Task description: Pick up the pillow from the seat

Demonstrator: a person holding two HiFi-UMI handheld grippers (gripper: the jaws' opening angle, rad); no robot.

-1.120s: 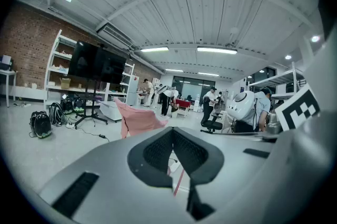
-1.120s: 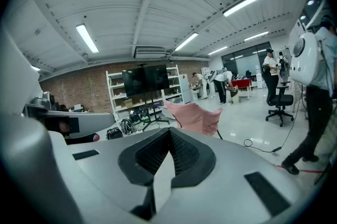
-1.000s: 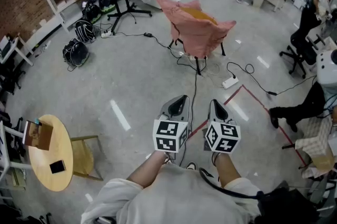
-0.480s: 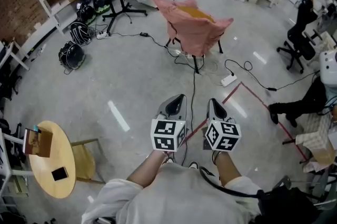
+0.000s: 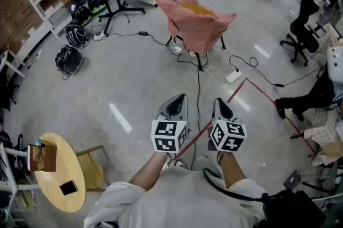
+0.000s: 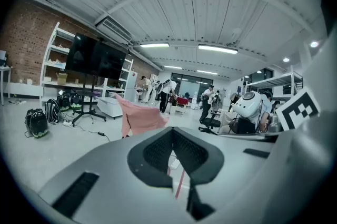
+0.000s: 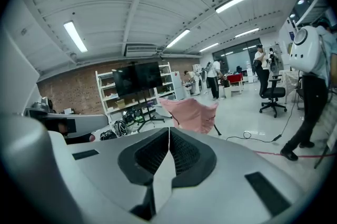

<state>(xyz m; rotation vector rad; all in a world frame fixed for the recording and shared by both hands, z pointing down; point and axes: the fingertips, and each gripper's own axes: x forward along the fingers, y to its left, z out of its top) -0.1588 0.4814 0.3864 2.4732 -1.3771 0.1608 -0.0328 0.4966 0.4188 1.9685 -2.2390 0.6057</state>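
Pillow (image 5: 196,8) lies on the pink chair (image 5: 195,34), well apart; left gripper (image 5: 180,99) and right gripper (image 5: 219,102), both closed and empty, aim at it, likely for approach.

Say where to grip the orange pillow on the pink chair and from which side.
Likely its exposed top edge, from above: the orange pillow lies sunk in the pink fabric chair cover, whose raised near side blocks a level approach.

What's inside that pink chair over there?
A yellow-orange pillow lies in the pink chair. Only its top shows; the chair's pink fabric covers the rest.
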